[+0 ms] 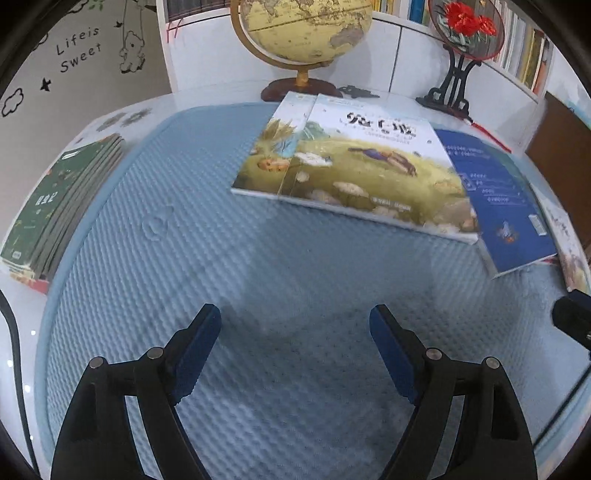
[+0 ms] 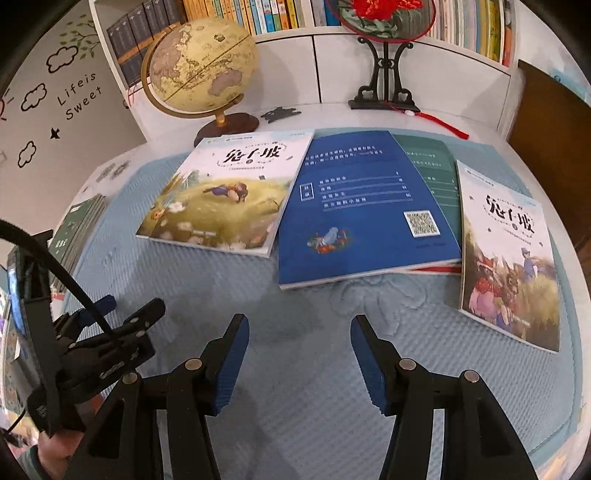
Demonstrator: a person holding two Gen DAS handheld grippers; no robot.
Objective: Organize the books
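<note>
Books (image 2: 364, 206) flat on blue mat (image 2: 295, 369), spines running away from both grippers' empty, parted fingers (image 2: 231, 354).

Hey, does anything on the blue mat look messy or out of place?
Yes. The blue book lies askew, overlapping a green book beneath it. The loose books are fanned at different angles, unlike the neat green stack at the left.

Two grippers are over the blue mat (image 2: 295, 369), the left gripper (image 1: 295, 354) and the right gripper (image 2: 299, 354), each with two fingers standing apart and nothing between them. On the mat I count five loose books: two meadow-cover books (image 2: 221, 199) overlapping, one blue book (image 2: 362, 210) on a green book (image 2: 432, 162), and one more picture book (image 2: 509, 258). Off the mat there is one stack of green books (image 1: 55, 199), too tight to count, plus one globe (image 2: 199, 66) and one round fan on a stand (image 2: 384, 14).
</note>
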